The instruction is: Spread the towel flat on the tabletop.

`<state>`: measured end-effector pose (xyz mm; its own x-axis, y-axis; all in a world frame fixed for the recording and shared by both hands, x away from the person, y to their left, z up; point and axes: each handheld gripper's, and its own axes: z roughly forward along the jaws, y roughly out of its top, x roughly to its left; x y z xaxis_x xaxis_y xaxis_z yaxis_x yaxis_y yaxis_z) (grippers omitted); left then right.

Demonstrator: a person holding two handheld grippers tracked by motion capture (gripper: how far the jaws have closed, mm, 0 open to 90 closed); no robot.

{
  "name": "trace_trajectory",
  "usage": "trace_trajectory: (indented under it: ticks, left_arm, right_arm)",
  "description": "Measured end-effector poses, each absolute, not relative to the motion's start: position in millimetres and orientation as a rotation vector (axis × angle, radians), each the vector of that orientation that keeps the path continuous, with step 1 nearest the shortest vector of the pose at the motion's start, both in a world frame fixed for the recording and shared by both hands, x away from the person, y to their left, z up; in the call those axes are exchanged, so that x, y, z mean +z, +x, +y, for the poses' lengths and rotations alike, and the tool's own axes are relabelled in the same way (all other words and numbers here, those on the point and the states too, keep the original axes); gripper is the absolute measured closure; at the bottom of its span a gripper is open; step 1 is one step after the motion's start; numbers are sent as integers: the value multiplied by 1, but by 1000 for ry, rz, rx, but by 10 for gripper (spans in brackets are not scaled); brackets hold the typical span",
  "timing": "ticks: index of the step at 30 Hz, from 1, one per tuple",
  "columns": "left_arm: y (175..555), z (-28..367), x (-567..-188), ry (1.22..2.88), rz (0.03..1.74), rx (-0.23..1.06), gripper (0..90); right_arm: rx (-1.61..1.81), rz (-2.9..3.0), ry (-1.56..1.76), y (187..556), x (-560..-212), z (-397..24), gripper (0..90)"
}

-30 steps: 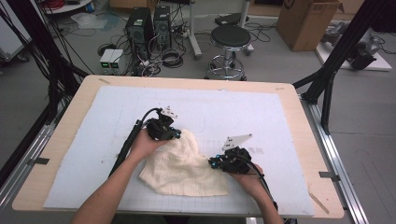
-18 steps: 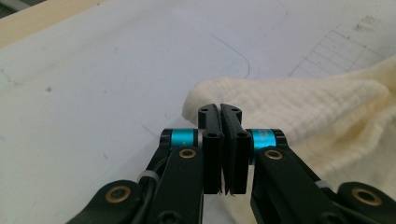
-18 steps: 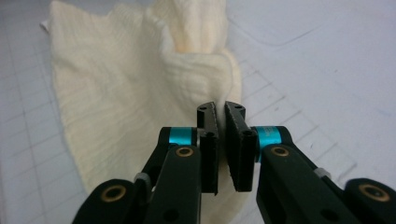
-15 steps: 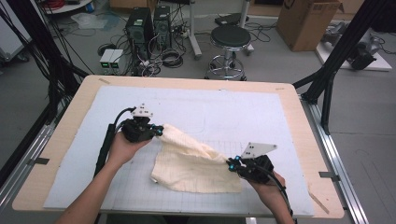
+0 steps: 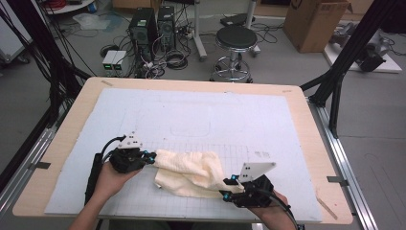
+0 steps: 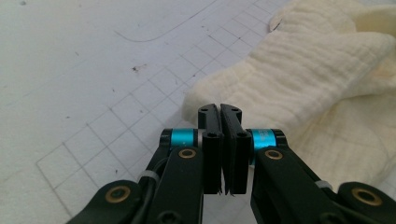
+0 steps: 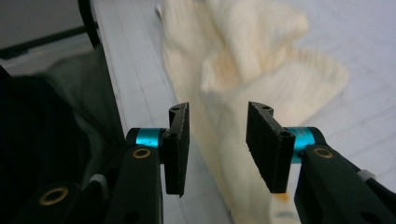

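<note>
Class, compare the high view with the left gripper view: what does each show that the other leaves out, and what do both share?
High view alone: the whole table, the stool and computer towers on the floor behind it, and the right gripper at the cloth's near edge. Left gripper view alone: the left gripper close up, its jaws shut with nothing visible between them. Both share the cream cloth on the gridded mat.

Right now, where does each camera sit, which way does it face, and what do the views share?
High view: above the person's side, looking forward and down on the table; both forearms, left tool and right tool at the cloth.
Left gripper view: on the left tool, looking along its shut jaws at the cloth edge.
Right gripper view: on the right tool, looking past jaws that have just been opening, apart, at the cloth.
Shared: all three show the cloth on the gridded mat.
</note>
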<state>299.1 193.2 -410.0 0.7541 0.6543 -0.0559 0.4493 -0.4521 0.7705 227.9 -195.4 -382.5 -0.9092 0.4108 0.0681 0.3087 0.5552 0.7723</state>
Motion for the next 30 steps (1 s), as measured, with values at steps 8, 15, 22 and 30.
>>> trace_trajectory:
  ticks: [8,15,22,30]
  left_arm:
    - [298,195,-412,2119,814,337,868]
    - [300,198,-415,2107,829,336,868]
    - [303,200,-415,2086,844,335,868]
    - [322,206,-408,2024,929,376,869]
  right_arm:
    - [1231,2613,666,290,-374,-175,578]
    - [1143,2645,801,342,-408,-159,568]
    - [1056,2735,857,360,-433,-152,634]
    - [1093,2678,820,362,-418,-158,863]
